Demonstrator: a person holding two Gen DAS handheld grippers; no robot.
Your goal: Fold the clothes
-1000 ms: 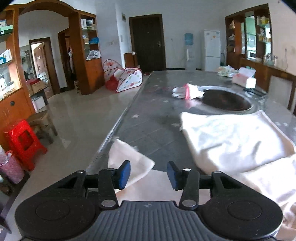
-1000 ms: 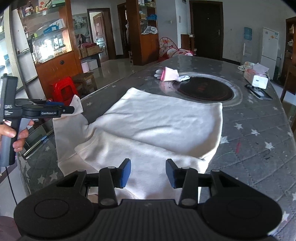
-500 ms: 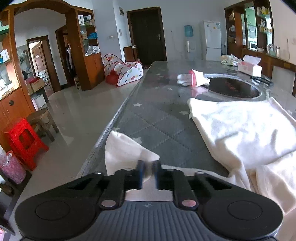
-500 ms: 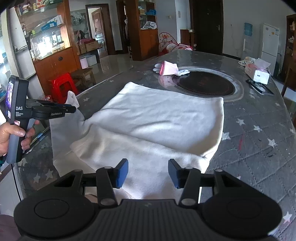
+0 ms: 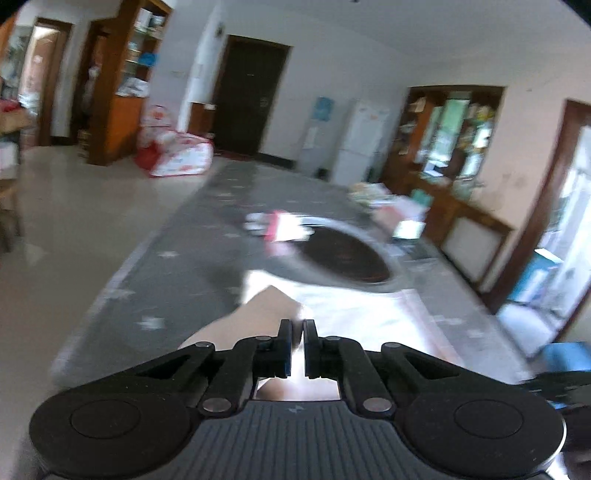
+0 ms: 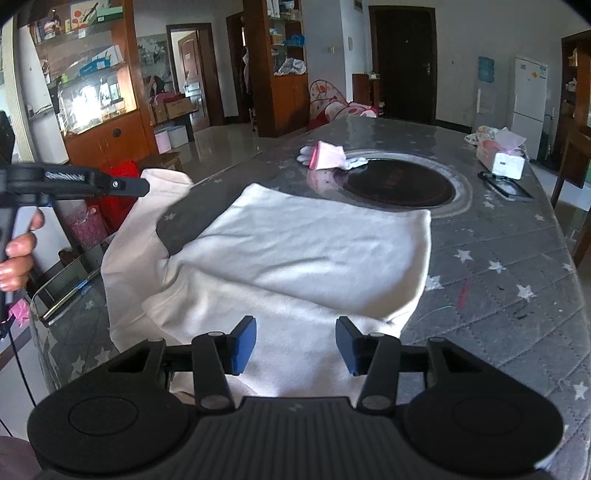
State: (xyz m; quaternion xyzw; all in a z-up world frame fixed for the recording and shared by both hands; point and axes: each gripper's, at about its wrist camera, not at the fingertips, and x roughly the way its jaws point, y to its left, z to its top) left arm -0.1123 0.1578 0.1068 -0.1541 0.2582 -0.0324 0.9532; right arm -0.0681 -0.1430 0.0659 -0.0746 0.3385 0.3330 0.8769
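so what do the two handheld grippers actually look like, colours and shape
Both are matt black. The right gripper has a ribbed housing, two round discs, jointed link arms with silver pivot pins, and blue pads on its fingers. The left gripper is built the same; from the side it shows a slim black finger with white lettering, a grey handle and a thin black cable.

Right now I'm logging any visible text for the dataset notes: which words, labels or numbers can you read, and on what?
Nothing reads clearly.
Pale lettering on the left gripper's arm: too small.
Boxes on the cabinet shelf: print too small.
Blue sign on the far wall: illegible.
Left wrist view: all blurred.
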